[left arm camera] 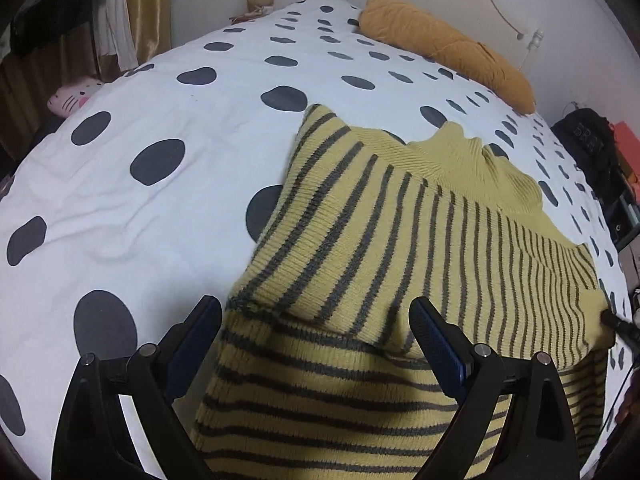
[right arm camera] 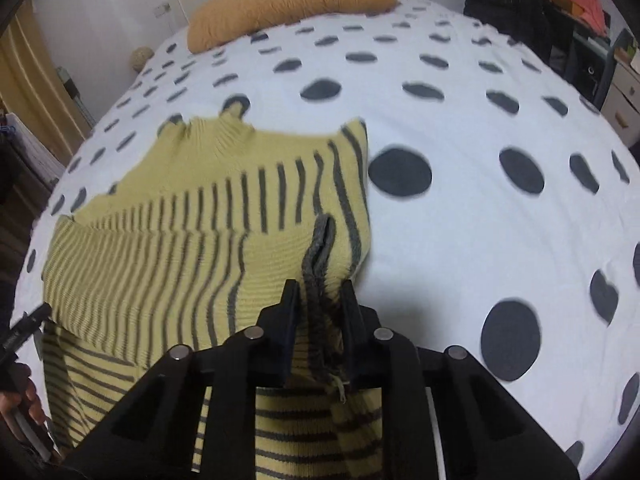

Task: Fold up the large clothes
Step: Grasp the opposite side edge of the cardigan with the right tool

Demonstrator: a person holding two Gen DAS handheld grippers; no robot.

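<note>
A yellow knit sweater with grey stripes (left arm camera: 400, 240) lies partly folded on the white bed cover with grey dots (left arm camera: 160, 208). Its plain yellow collar (left arm camera: 472, 160) points toward the far pillow. My left gripper (left arm camera: 316, 316) is open just above the sweater's near left edge, holding nothing. In the right wrist view the sweater (right arm camera: 180, 240) fills the left half. My right gripper (right arm camera: 319, 292) is shut on a bunched fold of the sweater's edge (right arm camera: 320, 264), which rises between the fingers. The tip of the right gripper shows at the sweater's right corner in the left wrist view (left arm camera: 618, 326).
An orange-brown long pillow (left arm camera: 448, 48) lies at the head of the bed, and shows in the right wrist view (right arm camera: 288, 4). A pink cat plush (left arm camera: 74, 94) sits at the left bed edge. A black bag (right arm camera: 508, 4) and shelves stand beside the bed.
</note>
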